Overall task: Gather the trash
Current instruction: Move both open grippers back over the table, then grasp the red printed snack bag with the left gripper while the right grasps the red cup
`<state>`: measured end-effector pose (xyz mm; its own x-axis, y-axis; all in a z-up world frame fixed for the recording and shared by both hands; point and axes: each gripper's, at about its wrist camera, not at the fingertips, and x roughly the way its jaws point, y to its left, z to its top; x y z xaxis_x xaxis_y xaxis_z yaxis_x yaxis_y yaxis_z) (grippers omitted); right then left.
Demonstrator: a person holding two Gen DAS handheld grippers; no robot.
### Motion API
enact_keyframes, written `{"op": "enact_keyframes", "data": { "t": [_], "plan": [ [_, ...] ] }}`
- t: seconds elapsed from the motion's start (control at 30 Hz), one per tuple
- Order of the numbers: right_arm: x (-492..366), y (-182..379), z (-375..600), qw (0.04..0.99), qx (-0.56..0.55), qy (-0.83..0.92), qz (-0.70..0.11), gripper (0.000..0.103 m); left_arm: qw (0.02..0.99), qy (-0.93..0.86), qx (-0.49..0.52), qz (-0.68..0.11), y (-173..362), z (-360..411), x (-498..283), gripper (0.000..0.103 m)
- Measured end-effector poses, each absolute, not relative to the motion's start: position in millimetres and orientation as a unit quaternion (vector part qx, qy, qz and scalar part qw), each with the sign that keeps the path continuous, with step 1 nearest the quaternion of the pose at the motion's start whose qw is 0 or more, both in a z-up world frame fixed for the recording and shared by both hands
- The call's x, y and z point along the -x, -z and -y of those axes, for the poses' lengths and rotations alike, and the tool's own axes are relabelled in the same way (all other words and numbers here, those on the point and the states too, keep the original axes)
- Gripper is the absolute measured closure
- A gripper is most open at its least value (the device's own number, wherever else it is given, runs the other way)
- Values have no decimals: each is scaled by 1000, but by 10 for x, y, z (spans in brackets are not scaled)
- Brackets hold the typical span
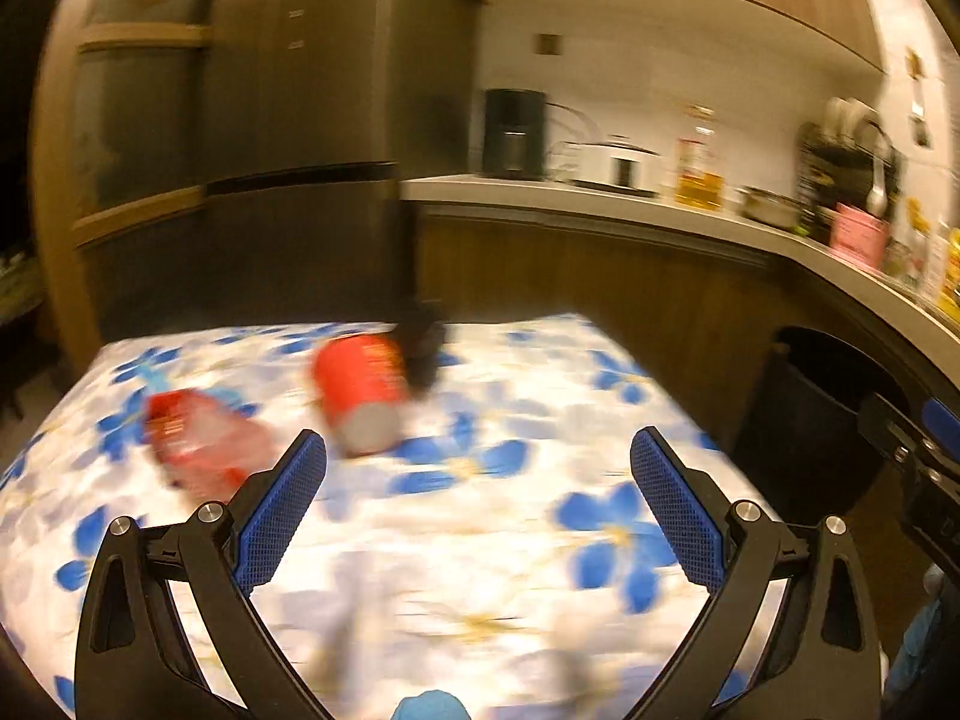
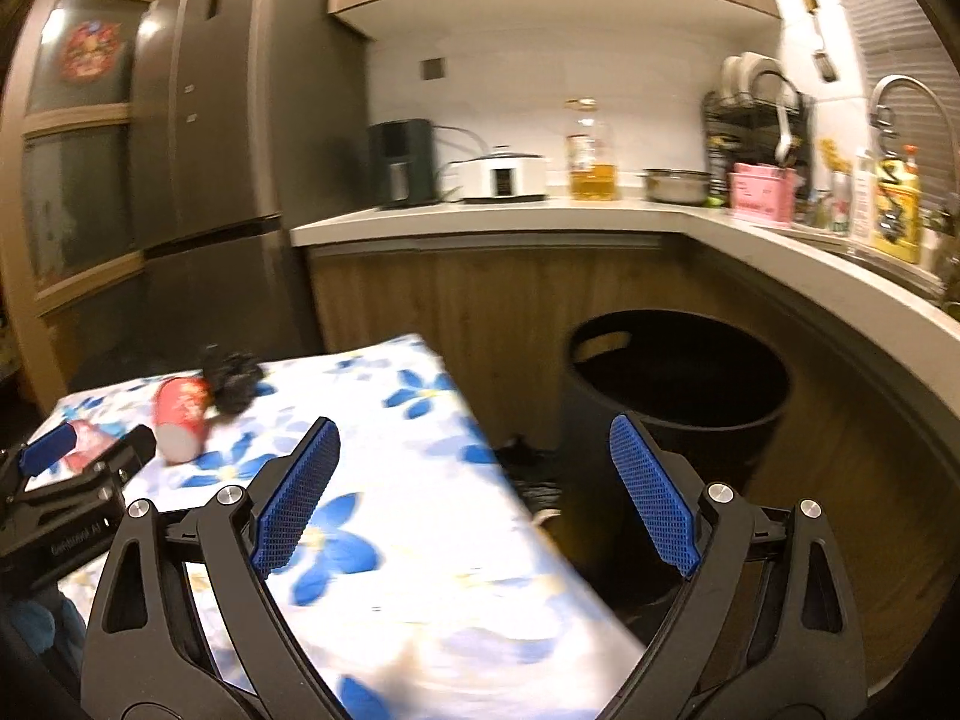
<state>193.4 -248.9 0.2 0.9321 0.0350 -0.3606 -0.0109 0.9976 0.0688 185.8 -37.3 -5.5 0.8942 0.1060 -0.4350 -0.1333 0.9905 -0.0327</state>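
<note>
Both grippers were spread wide and empty. The left gripper (image 1: 478, 483) hovered over the floral tablecloth (image 1: 540, 540), with three pieces of trash beyond it: a red paper cup (image 1: 360, 390) on its side, a crumpled red wrapper (image 1: 192, 438) to its left, and a black crumpled wad (image 1: 423, 339) touching the cup's far end. The right gripper (image 2: 474, 480) hung past the table's right edge, toward the black bin (image 2: 678, 384). The lying cup could probably roll away if nudged by one finger first; the blurred left view hinted at speed, risking a misjudged grasp.
</note>
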Motion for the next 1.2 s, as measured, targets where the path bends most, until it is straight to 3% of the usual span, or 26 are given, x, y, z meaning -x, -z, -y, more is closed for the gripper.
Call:
{"op": "enact_keyframes", "data": {
  "t": [0.5, 0.67, 0.8, 0.83, 0.97, 1.2],
  "plan": [
    [-2275, 163, 1233, 969, -16, -137, -203, 13, 941, -181, 127, -258, 337, -1104, -2189, 9],
    [-2484, 210, 947, 964, -17, -162, -208, 13, 933, -158, 144, -291, 500, -1170, -2347, 51],
    [-2647, 259, 755, 960, -20, -180, -216, 13, 929, -139, 168, -300, 610, -1250, -2353, 69],
    [-2687, 277, 699, 958, -20, -184, -218, 13, 929, -134, 173, -300, 622, -1262, -2353, 79],
    [-2823, 361, 494, 955, -11, -189, -230, 13, 936, -119, 176, -281, 612, -1242, -2244, 86],
    [-3161, 498, 193, 945, -4, -193, -263, 13, 955, -123, 179, -204, 394, -1234, -1867, 86]
  ]
}}
